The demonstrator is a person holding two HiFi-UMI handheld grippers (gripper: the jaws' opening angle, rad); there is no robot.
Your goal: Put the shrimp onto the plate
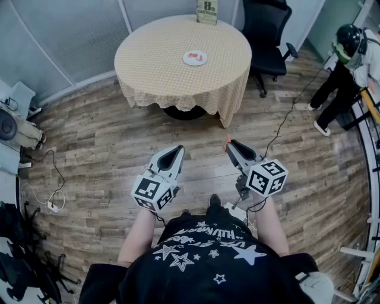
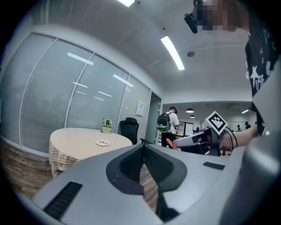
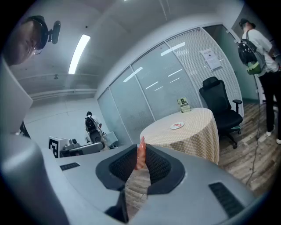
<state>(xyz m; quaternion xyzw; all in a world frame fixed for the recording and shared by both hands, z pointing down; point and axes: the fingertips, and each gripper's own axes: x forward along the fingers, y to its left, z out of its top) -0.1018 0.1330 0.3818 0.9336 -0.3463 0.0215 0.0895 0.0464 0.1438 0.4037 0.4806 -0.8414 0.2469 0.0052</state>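
A round table with a checked cloth (image 1: 178, 71) stands across the floor from me, with a white plate (image 1: 195, 57) on it; something orange lies on the plate. My right gripper (image 1: 228, 146) is held over the wooden floor, shut on an orange shrimp (image 3: 141, 156) that sticks up past its tips (image 1: 227, 139). The plate (image 3: 177, 125) shows far beyond it. My left gripper (image 1: 177, 152) is level beside the right one, shut with nothing in it (image 2: 142, 148). From it the plate (image 2: 103, 143) and the right gripper (image 2: 193, 139) are visible.
A green sign (image 1: 207, 12) stands at the table's far edge. A black office chair (image 1: 265, 41) is right of the table. A person with a backpack (image 1: 347, 65) stands at the right. Cables (image 1: 50, 190) trail on the floor; a glass wall curves behind.
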